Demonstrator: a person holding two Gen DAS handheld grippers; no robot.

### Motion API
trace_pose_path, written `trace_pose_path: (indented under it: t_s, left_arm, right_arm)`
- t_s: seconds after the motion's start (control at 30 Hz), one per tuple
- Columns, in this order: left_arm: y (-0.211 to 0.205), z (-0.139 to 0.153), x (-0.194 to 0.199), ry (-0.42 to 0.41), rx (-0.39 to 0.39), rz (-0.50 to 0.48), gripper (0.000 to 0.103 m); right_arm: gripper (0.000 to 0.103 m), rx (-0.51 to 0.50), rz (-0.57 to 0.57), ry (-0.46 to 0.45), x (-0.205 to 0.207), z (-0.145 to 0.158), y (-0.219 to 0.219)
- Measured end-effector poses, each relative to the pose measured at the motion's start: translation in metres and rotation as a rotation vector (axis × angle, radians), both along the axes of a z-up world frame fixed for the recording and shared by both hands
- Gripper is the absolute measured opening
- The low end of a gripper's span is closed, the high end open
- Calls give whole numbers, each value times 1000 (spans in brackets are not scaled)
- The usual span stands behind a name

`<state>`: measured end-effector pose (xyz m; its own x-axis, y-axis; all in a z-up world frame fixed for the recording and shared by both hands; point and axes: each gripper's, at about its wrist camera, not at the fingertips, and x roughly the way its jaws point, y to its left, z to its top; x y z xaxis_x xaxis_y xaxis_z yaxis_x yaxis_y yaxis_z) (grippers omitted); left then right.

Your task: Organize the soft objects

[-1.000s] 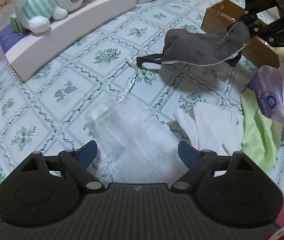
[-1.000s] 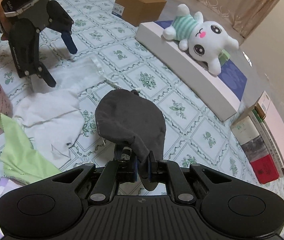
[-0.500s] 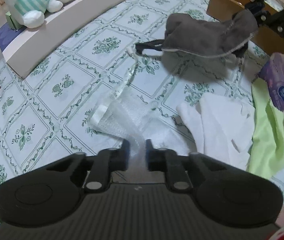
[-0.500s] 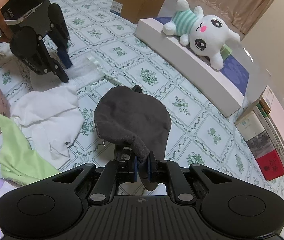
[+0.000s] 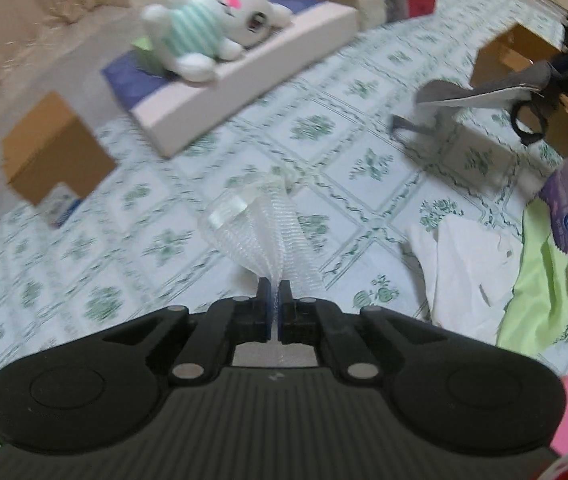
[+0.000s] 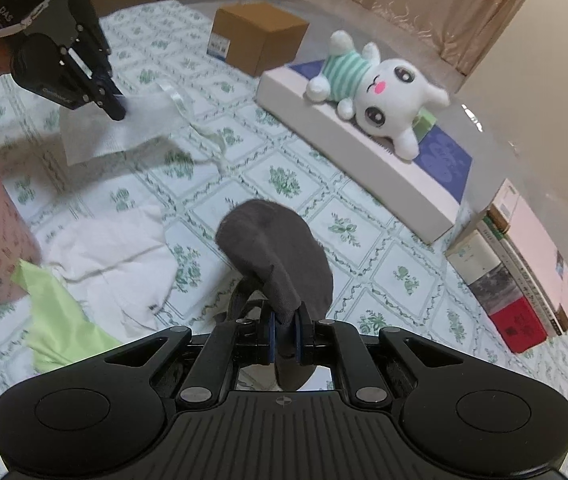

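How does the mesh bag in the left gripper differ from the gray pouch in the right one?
The mesh bag is white and see-through; the gray pouch is dark and opaque. The mesh bag trails a clear ribbon onto the tablecloth; the gray pouch has a dark loop hanging below it. Both are limp, pinched at one edge and lifted.

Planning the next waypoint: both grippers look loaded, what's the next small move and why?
Probably lift the left gripper a little higher. Its jaws are shut on the white mesh pouch, whose drawstring end trails onto the tablecloth. The right gripper, shut on the grey eye mask, already holds its load clear.
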<state>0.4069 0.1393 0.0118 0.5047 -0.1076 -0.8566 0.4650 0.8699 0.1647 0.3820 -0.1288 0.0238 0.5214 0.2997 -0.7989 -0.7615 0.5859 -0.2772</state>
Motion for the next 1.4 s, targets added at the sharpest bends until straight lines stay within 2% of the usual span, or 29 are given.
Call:
trace_pose_path:
  t_s: [0.27,0.73,0.97,1.23,1.4]
  left_arm:
    - [21,47,-50,-46,-24,117,2]
    - [35,107,-190,-172,-78,270,2]
    - [24,114,-261,-220,-104,304,2]
    - [4,111,-329,-276,-142,340,2]
    - [-11,101,-360,-281,-187,360,2]
  right_arm:
    - [8,81,-17,-15,-43,39,-6]
    - [7,218,-48,-79,-155,92,-22]
    - [7,293,-71,-102,-215,98,-40]
    - [7,397,-147,-72,-267,85,-75]
    - [7,387,-183,-118,-299,78,-91]
